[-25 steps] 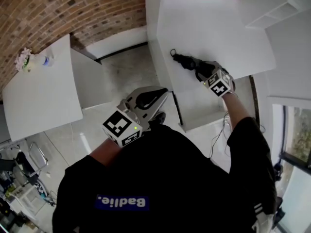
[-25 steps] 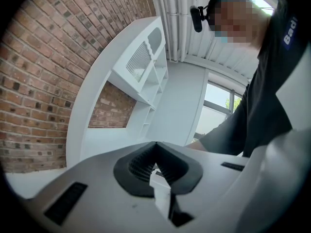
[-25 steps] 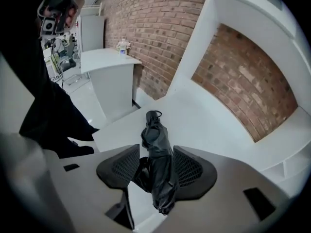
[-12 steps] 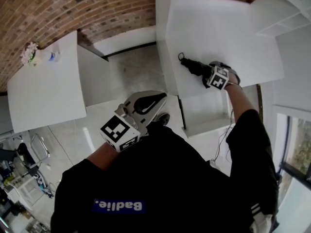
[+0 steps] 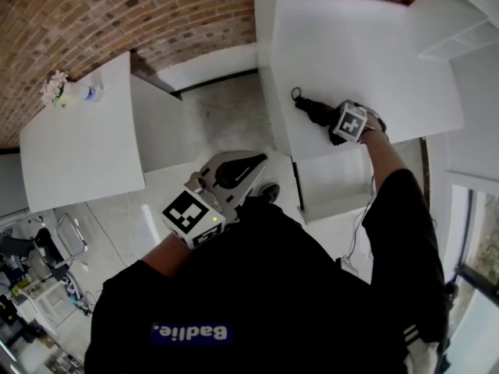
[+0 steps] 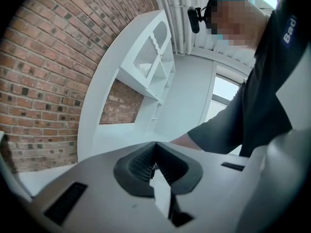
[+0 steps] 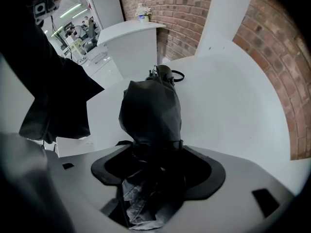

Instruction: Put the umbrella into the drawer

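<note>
A folded black umbrella (image 5: 310,108) with a wrist loop lies on the white cabinet top (image 5: 374,45). My right gripper (image 5: 334,120) points straight down over the umbrella's near end. Its jaws are opening, and in the right gripper view they straddle the umbrella (image 7: 150,111) without the pads pressing on it. The right gripper (image 7: 152,155) hides the umbrella's near end. Below the cabinet top a white drawer (image 5: 302,201) stands pulled out. My left gripper (image 5: 257,164) hangs near my body, away from the cabinet, with its jaws together and nothing in them (image 6: 154,152).
A white table (image 5: 86,154) stands at the left and carries a small bunch of flowers (image 5: 54,87) and a bottle (image 5: 90,94). A brick wall (image 5: 117,14) runs behind. White shelving (image 5: 460,22) rises at the upper right. Pale floor lies between table and cabinet.
My right gripper has sunk onto the umbrella's near end and turned to point down. The left gripper has hardly moved.
</note>
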The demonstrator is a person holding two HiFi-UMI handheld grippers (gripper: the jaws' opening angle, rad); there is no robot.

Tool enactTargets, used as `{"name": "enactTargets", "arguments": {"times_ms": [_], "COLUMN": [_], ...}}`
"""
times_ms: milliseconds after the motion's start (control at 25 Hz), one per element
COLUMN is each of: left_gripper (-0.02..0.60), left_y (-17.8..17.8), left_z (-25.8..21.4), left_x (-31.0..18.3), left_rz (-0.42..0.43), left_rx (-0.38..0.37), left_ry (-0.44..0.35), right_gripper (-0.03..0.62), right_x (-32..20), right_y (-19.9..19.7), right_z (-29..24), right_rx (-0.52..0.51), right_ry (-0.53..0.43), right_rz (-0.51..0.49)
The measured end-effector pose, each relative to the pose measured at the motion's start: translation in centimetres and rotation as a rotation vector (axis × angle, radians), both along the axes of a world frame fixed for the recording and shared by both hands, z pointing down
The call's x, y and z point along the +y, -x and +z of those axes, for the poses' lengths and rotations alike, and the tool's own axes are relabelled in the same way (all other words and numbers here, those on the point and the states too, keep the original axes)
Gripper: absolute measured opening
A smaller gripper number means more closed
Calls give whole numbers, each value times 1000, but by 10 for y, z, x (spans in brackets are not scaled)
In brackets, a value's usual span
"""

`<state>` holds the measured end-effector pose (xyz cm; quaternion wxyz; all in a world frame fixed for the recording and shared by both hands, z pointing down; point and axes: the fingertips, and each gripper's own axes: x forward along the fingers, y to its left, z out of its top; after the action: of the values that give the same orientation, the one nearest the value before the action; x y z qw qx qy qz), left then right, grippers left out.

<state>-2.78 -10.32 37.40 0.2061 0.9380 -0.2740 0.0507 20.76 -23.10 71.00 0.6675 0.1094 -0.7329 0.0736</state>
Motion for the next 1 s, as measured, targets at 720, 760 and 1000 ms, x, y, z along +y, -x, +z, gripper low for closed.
{"name": "enactTargets", "arguments": {"times_ms": [720,760,1000], "left_gripper": [2,2,2], "left_y": [-34,-38,-72], "left_z": [-4,-5,-7], "left_x": [21,22,34], "left_rz": [124,139,243], "left_rx": [23,28,52], "left_ry": [-14,-16,-28], "right_gripper": [287,287,287], "right_x": [50,57,106], "right_y": [-2,-6,-35], "right_z": [-39,-43,-58], "right_rx": [-52,-54,-44], "right_ry": [-204,-209,-225], "right_rz": [-77,-80,-91]}}
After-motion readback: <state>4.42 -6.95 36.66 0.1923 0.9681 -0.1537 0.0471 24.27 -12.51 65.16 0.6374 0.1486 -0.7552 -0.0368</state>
